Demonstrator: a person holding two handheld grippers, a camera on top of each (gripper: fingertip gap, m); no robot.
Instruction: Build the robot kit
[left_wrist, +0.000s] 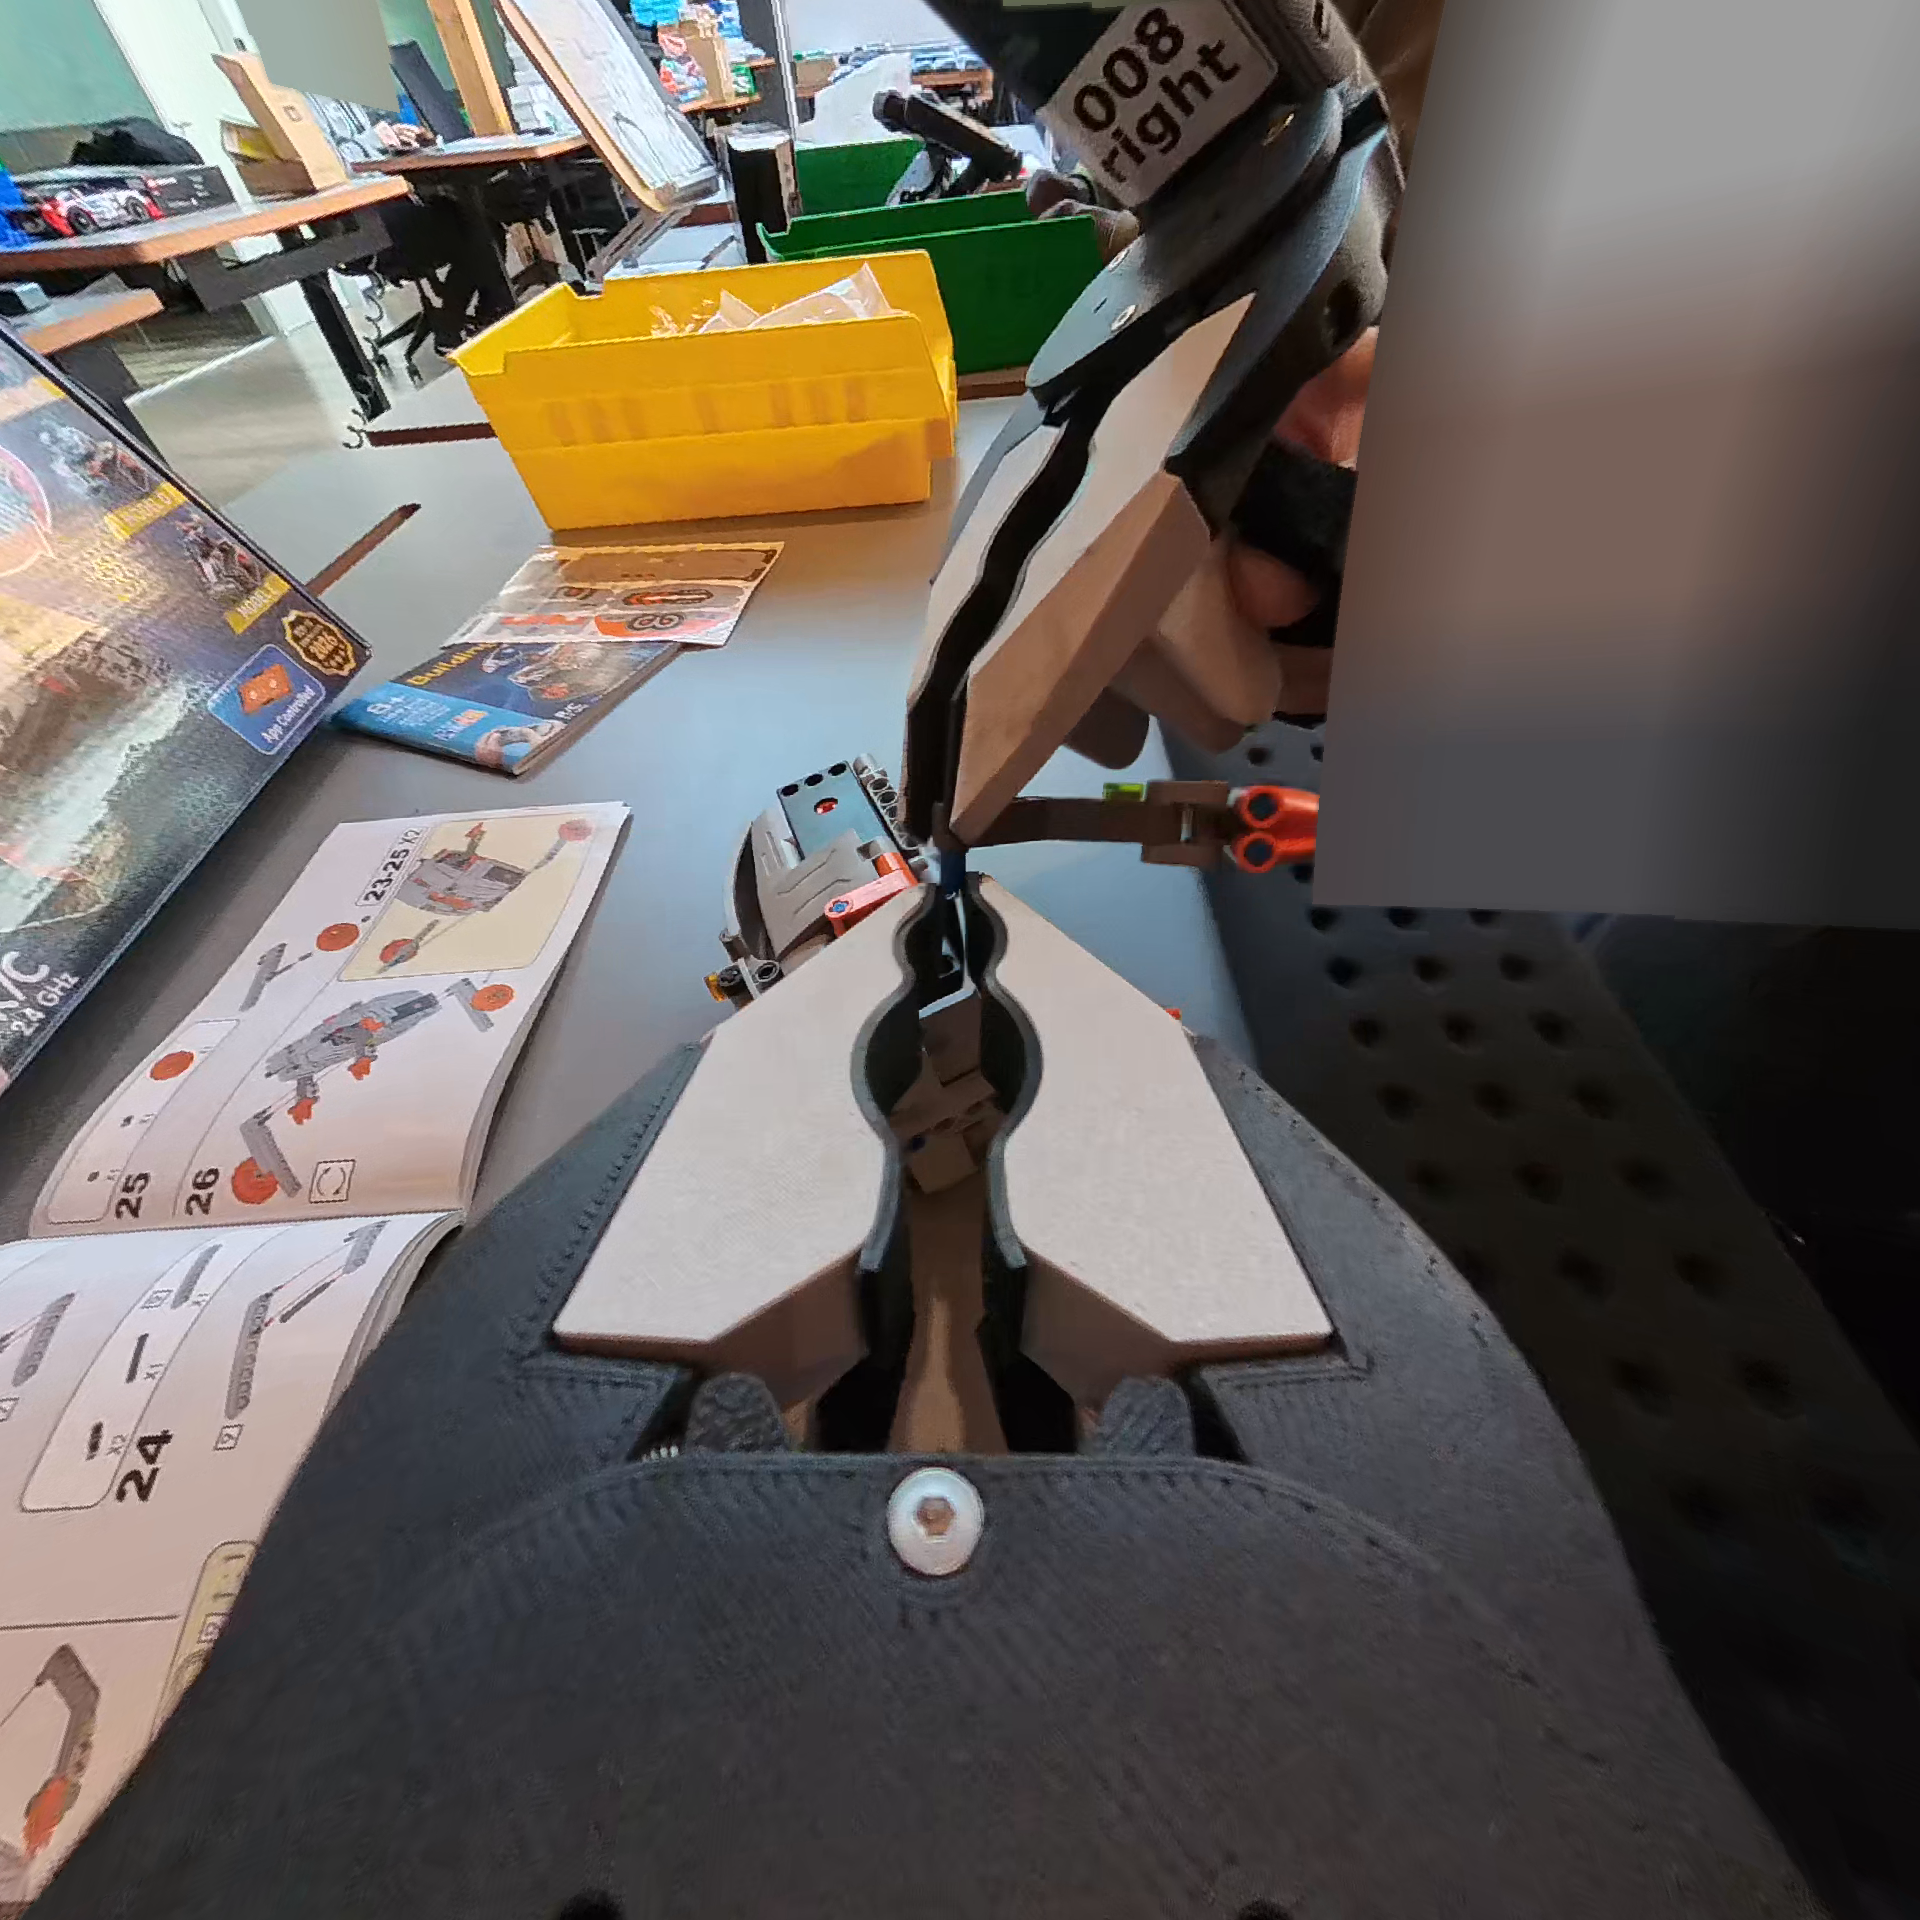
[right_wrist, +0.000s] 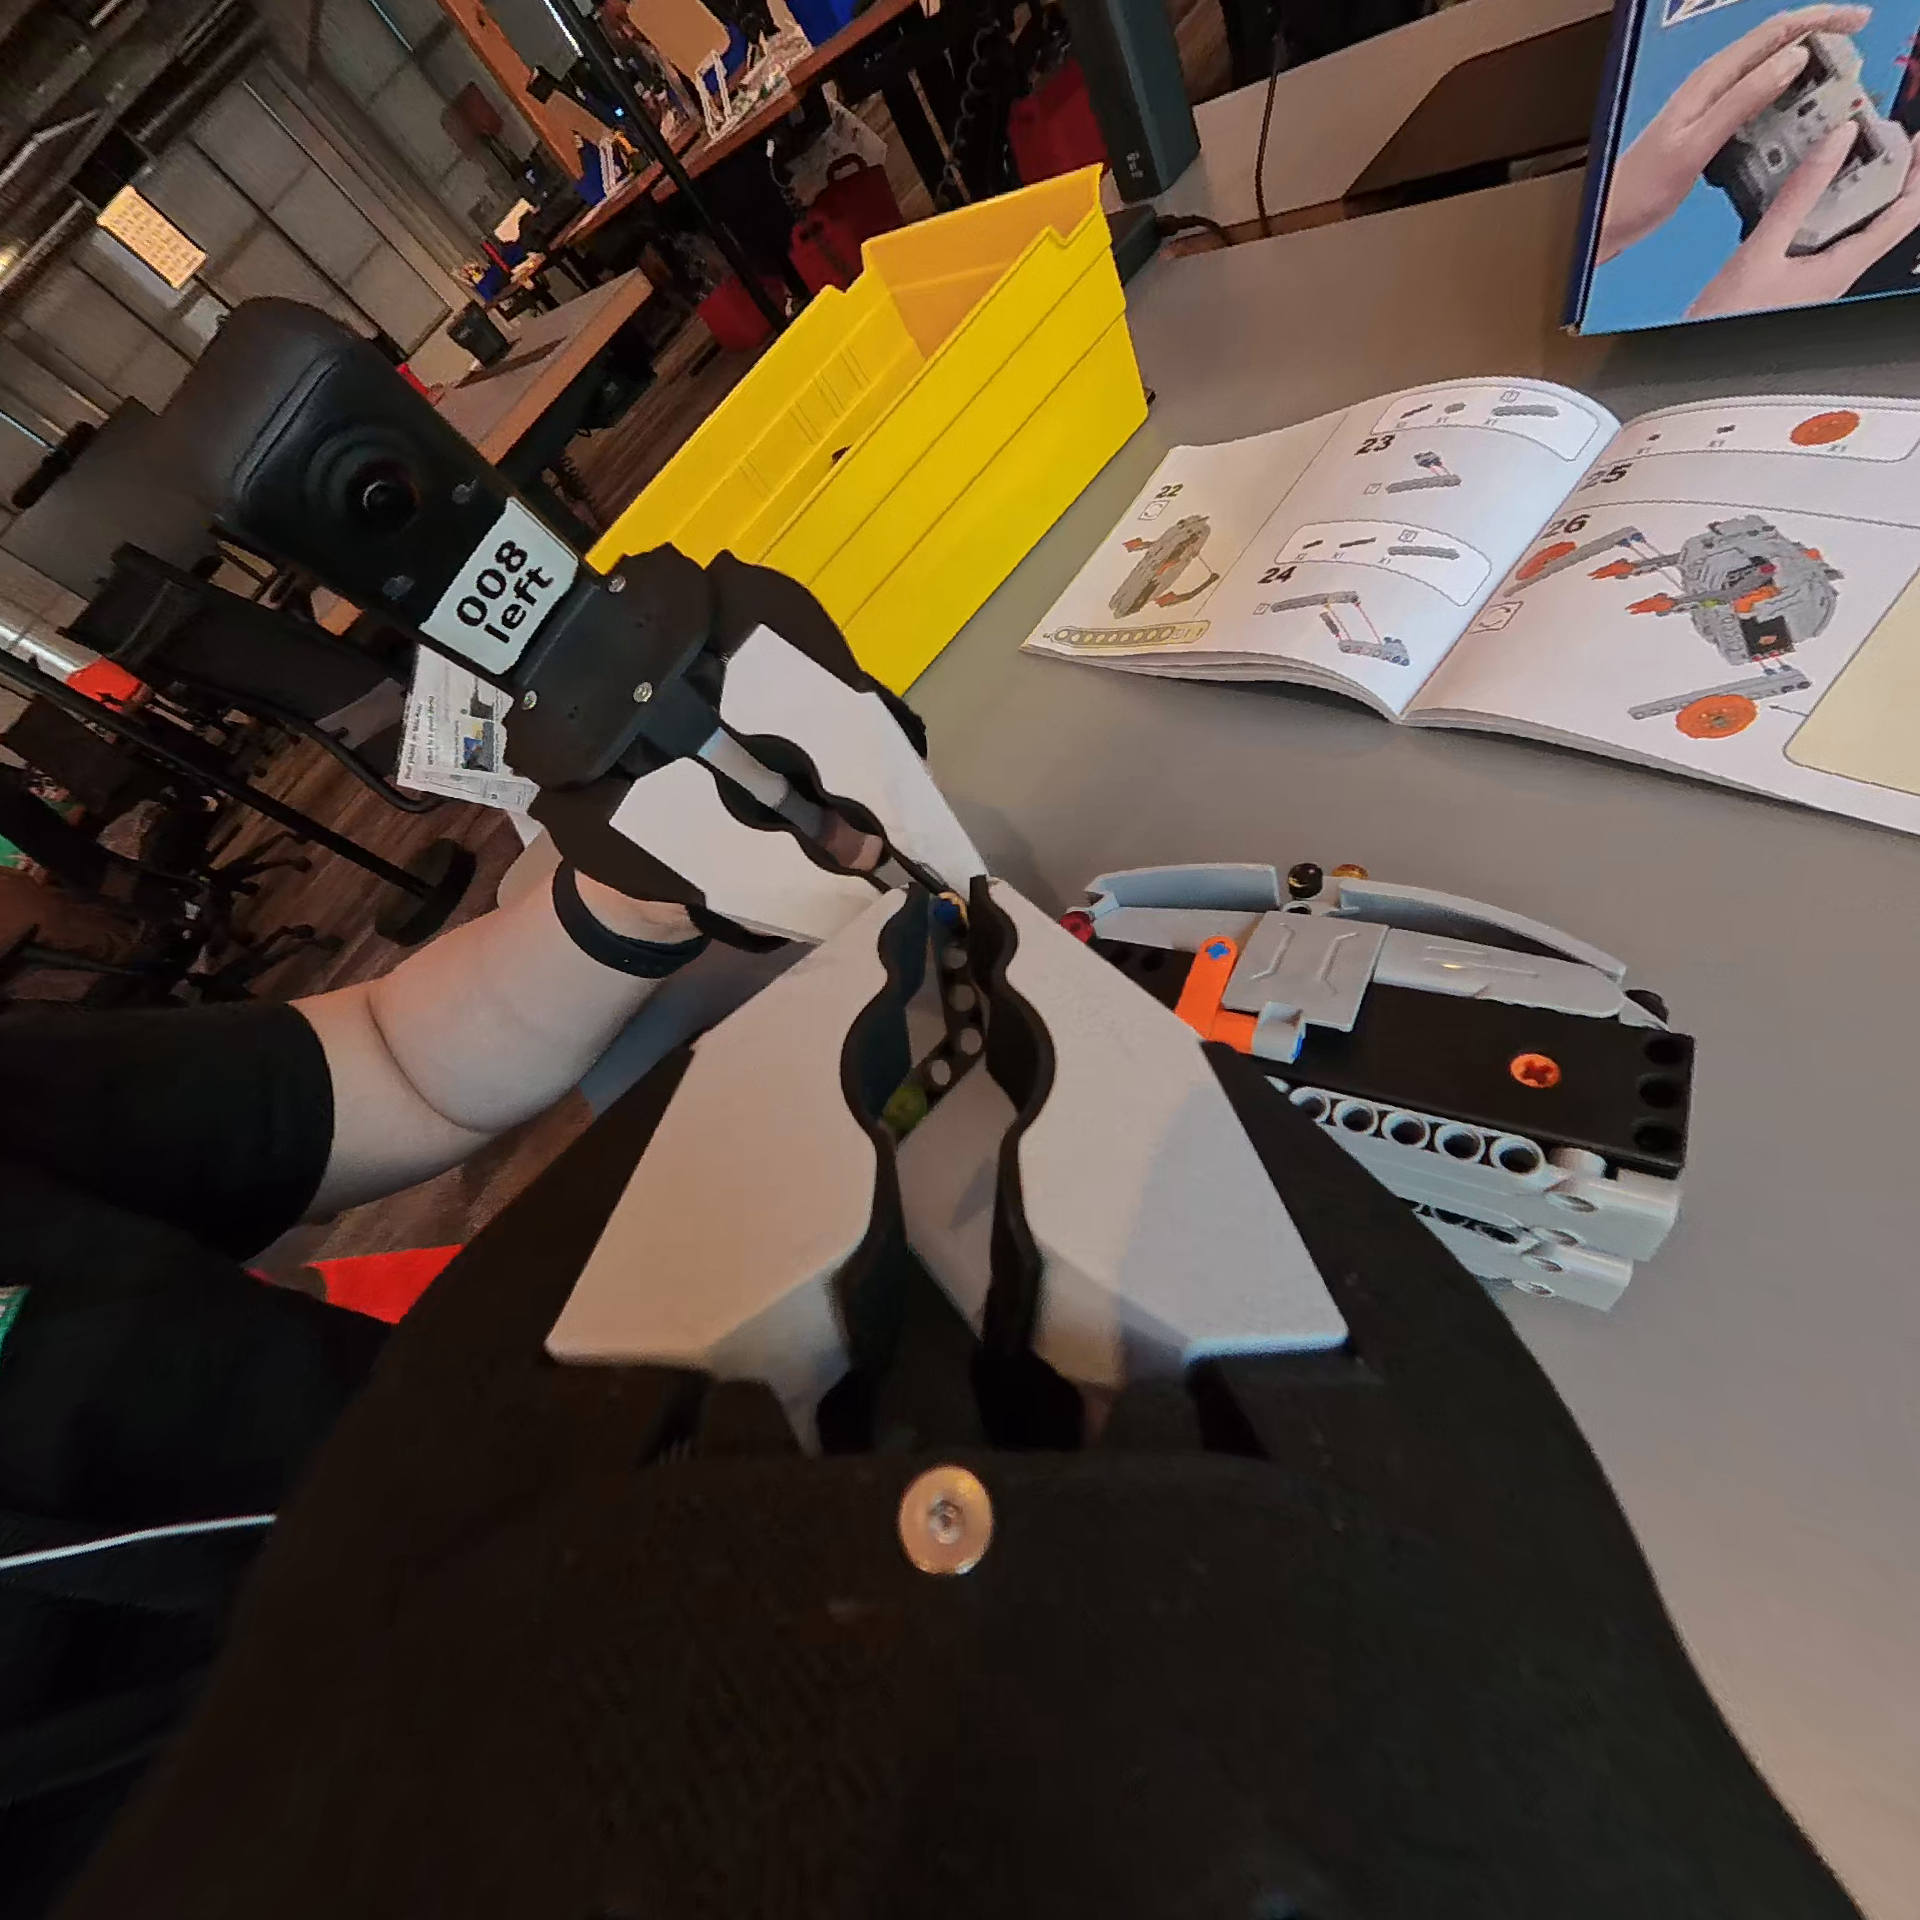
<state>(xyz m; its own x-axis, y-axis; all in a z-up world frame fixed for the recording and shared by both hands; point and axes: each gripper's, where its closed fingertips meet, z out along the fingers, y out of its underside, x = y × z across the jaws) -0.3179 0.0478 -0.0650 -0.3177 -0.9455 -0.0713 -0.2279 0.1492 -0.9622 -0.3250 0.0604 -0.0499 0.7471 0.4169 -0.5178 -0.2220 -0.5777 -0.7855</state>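
My left gripper (left_wrist: 951, 904) is shut on a small grey brick assembly (left_wrist: 940, 1122) that sits between its fingers. My right gripper (right_wrist: 951, 904) is shut on a dark beam with holes (right_wrist: 961, 997) that carries a yellow-green pin. The two gripper tips meet, and the held parts touch at a small blue pin. In the left wrist view the right gripper (left_wrist: 940, 831) comes down from the upper right, and its beam (left_wrist: 1091, 821) ends in an orange connector (left_wrist: 1273, 826). A grey, black and orange brick model body (right_wrist: 1403, 1039) lies on the grey table just beside the tips; it also shows in the left wrist view (left_wrist: 810, 862).
An open instruction booklet (left_wrist: 312, 1018) lies on the table to the left, with a printed box (left_wrist: 125, 675), a second booklet (left_wrist: 499, 696) and a sticker sheet (left_wrist: 623, 592). A yellow bin (left_wrist: 707, 405) and a green bin (left_wrist: 935, 249) stand behind. A person's forearm (right_wrist: 468, 1029) holds the left gripper. My left and right fingertips are right by each other.
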